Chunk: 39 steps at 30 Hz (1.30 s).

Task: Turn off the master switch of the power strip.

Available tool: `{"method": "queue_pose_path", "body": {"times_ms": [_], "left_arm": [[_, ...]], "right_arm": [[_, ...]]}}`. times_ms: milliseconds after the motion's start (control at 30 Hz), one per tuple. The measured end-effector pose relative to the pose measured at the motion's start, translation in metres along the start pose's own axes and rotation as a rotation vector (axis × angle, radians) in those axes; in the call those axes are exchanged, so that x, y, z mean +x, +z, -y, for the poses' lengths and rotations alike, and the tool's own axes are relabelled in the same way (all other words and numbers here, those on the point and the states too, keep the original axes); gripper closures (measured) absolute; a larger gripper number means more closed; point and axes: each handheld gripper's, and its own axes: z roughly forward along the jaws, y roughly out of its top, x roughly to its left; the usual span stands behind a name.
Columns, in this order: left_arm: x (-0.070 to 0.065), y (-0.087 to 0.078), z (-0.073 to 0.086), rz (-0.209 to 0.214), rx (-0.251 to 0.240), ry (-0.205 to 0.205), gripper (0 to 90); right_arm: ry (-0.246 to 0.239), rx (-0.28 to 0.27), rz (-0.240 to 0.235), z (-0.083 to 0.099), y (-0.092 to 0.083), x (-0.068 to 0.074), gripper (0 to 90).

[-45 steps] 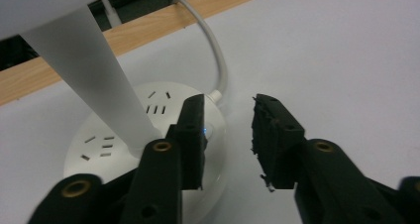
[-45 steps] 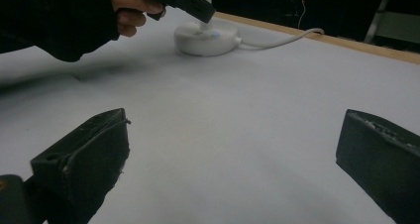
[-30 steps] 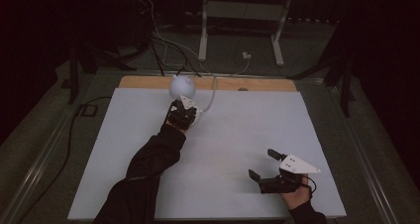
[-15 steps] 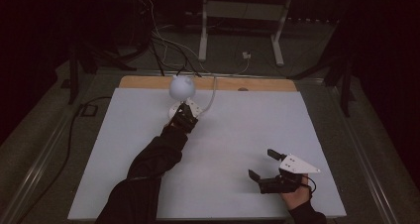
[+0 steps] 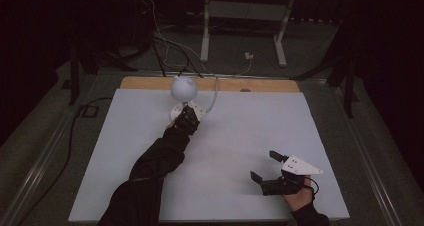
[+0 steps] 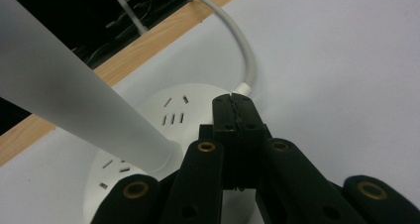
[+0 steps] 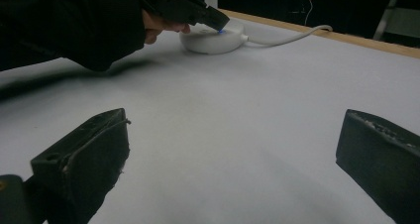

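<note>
A round white socket base [image 6: 163,120] lies at the table's far edge, with a white stem [image 6: 74,100] rising from it to a pale globe [image 5: 182,87]. My left gripper [image 6: 233,99] is shut with nothing between its jaws, its tip down on the base's top near where the white cable [image 6: 245,50] leaves it. In the right gripper view the left gripper [image 7: 215,21] touches the socket base [image 7: 213,38], and a small blue glow shows at its tip. My right gripper [image 5: 263,166] rests open near the front right, holding nothing, its jaws [image 7: 233,135] wide apart.
The white tabletop [image 5: 250,131] has a wooden strip [image 5: 260,85] along its far edge. Cables and a metal stand [image 5: 242,16] sit on the dark floor beyond. A black cable [image 5: 70,136] runs down the left side. The person's dark sleeve [image 5: 150,171] stretches across the table.
</note>
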Motion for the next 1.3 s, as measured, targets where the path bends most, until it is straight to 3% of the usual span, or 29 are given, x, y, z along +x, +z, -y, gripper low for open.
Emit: {"method": "queue_pose_path", "body": {"times_ms": [167,233,367,700,900,1033,1133,1300], "left_arm": [[0.0011,0.0024,0.0021,-0.010,0.001,-0.010,90.0],[-0.0008,0.0024,0.0025,-0.020,0.001,0.011,90.0],[-0.0009,0.0026,0.0016,-0.020,0.006,-0.002,90.0],[-0.0027,0.0029,0.0030,-0.010,0.006,0.014,90.0],[-0.0006,0.0031,0.0032,0.004,0.009,0.003,90.0],[-0.0018,0.0038,0.0039,-0.021,0.009,0.014,90.0],[0.0021,0.0042,0.0036,0.000,0.011,-0.018,90.0],[0.0019,0.0045,0.0013,0.001,0.028,0.003,90.0]], "right_arm": [[0.001,-0.002,0.000,0.0000,-0.0001,-0.0001,0.0],[0.002,0.000,-0.002,0.0001,0.0000,0.0000,0.0],[0.002,0.002,-0.002,0.0002,0.0004,0.0002,0.0],[0.002,0.002,-0.002,0.0002,0.0004,0.0002,0.0],[0.003,0.001,-0.003,0.0002,0.0003,0.0001,0.0],[0.003,0.003,-0.003,0.0003,0.0006,0.0001,0.0],[0.005,0.005,-0.003,0.0004,0.0006,-0.0001,0.0],[0.005,0.007,-0.004,0.0005,0.0011,-0.0002,0.0]]}}
